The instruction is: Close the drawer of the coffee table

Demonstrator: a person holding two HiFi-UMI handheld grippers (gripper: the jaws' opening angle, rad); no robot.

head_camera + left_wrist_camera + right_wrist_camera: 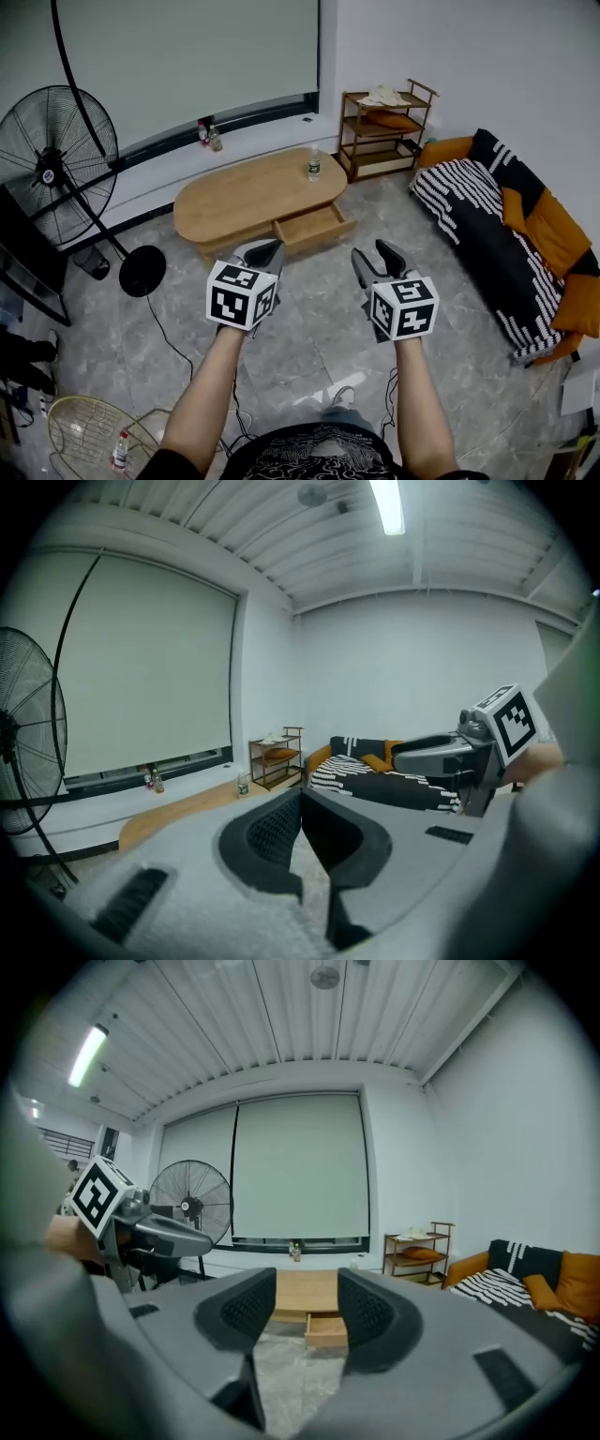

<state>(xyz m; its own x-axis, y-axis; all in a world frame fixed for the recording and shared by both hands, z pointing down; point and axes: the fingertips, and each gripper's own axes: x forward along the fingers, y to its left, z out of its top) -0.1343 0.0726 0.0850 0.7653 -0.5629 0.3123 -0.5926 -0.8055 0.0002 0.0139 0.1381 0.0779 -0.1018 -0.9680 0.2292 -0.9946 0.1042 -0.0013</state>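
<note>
Currently, the drawer [314, 226] is being shown pulled out on the near side of the coffee table [244, 192], towards its right end.
Both grippers are being held above the floor, well short of it: the left gripper's [265, 251] fingers [272, 832] together, the right gripper's [375, 255] fingers [246, 1312] apart, nothing between them.

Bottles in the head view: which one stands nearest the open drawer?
The bottle on the coffee table, just behind the drawer; two others stand on the window ledge, another is on the floor.
</note>
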